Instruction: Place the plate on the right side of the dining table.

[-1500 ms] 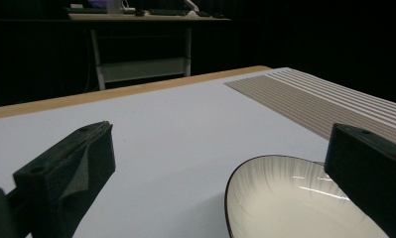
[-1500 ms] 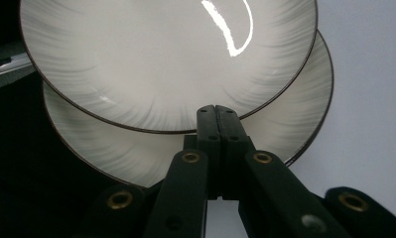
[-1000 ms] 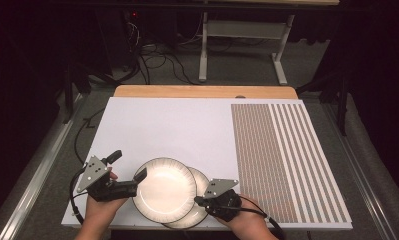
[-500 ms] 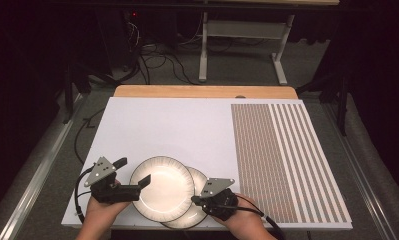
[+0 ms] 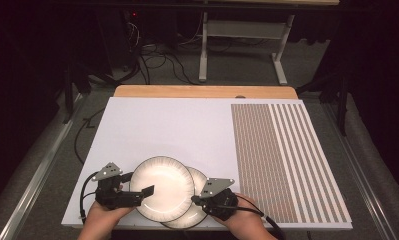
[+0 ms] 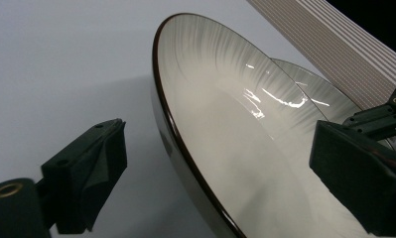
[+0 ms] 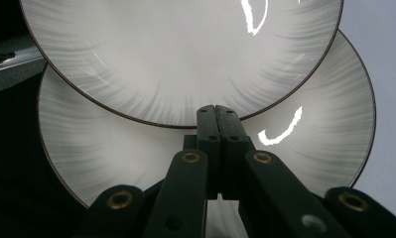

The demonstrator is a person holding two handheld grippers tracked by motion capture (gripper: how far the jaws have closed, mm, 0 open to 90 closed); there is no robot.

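Two white ribbed plates with dark rims overlap near the table's front edge. The upper plate (image 5: 162, 187) (image 6: 235, 124) (image 7: 185, 49) lies partly on the lower plate (image 5: 201, 178) (image 6: 324, 94) (image 7: 309, 148). My left gripper (image 5: 138, 183) (image 6: 220, 168) is open; its jaws stand wide apart on either side of the upper plate's left rim, one over the plate, one outside it. My right gripper (image 5: 194, 200) (image 7: 215, 111) is shut, with its tips over the lower plate, right at the upper plate's near rim. Nothing shows between its jaws.
The plates lie on a white table top (image 5: 167, 125) with a brown-striped panel (image 5: 282, 150) on its right side and a wooden strip (image 5: 202, 91) along the far edge. Cables and a metal stand (image 5: 237, 45) are on the floor beyond.
My left gripper has turned and moved slightly right, so one jaw now reaches over the upper plate's rim. The plates and the right gripper have barely moved.
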